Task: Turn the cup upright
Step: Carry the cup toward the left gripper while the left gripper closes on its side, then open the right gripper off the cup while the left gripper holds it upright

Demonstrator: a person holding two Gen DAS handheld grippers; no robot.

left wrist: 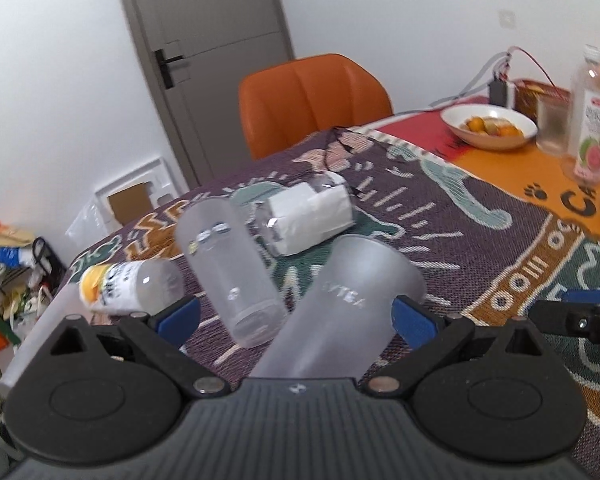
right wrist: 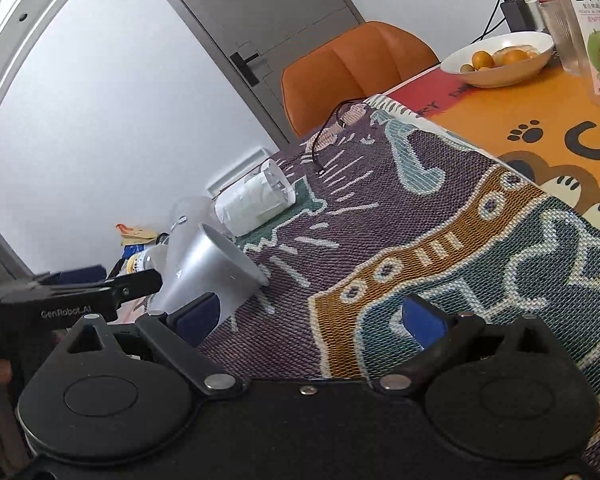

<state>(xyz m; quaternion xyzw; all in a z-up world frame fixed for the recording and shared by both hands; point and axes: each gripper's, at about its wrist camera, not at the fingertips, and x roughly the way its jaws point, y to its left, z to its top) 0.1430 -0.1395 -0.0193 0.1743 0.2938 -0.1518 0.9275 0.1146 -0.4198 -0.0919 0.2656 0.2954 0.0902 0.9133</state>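
Observation:
A frosted plastic cup [left wrist: 340,308] lies on its side on the woven tablecloth [left wrist: 480,240], its mouth pointing away from me. It lies between the blue pads of my left gripper [left wrist: 296,316], whose jaws stand wide open around it without touching. In the right wrist view the same cup [right wrist: 212,272] lies at the left, with the left gripper's finger beside it. My right gripper [right wrist: 312,320] is open and empty over the cloth to the cup's right.
Another clear cup [left wrist: 228,276], a paper-wrapped cup [left wrist: 304,216] and a small bottle [left wrist: 128,284] lie tipped over nearby. A fruit bowl [left wrist: 488,124], a glass and a juice bottle [left wrist: 592,116] stand at the back right. An orange chair [left wrist: 312,100] stands behind the table.

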